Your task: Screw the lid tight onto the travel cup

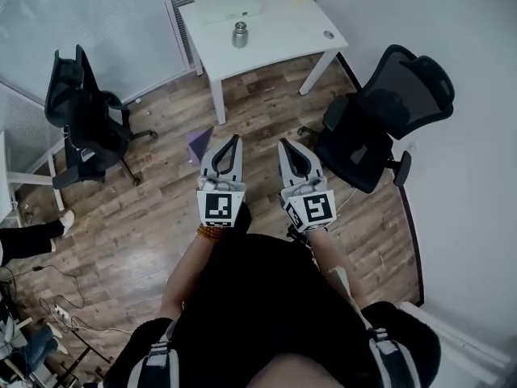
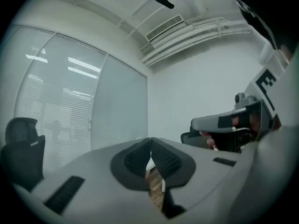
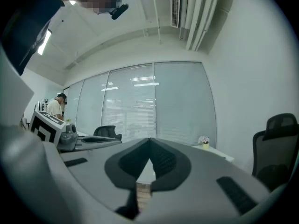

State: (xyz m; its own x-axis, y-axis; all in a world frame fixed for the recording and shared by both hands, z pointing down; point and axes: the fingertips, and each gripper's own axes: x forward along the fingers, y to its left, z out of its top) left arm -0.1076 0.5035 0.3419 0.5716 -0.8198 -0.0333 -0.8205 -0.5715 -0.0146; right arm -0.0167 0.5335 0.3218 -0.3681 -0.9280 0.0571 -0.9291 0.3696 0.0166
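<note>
Wood-plank floor (image 1: 161,208); white table (image 1: 283,35) bears cylindrical metal travel cup (image 1: 240,35).

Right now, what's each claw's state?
Grey left claw: closed, holding nothing.
Grey right claw: closed, holding nothing.

The person wears a black top (image 1: 266,297), grey-buckled shoulder straps (image 1: 161,356) and an orange bead bracelet (image 1: 210,233); the pale grey left claw (image 1: 236,139) and right claw (image 1: 283,144) bear black-and-white marker cubes (image 1: 220,208).
</note>
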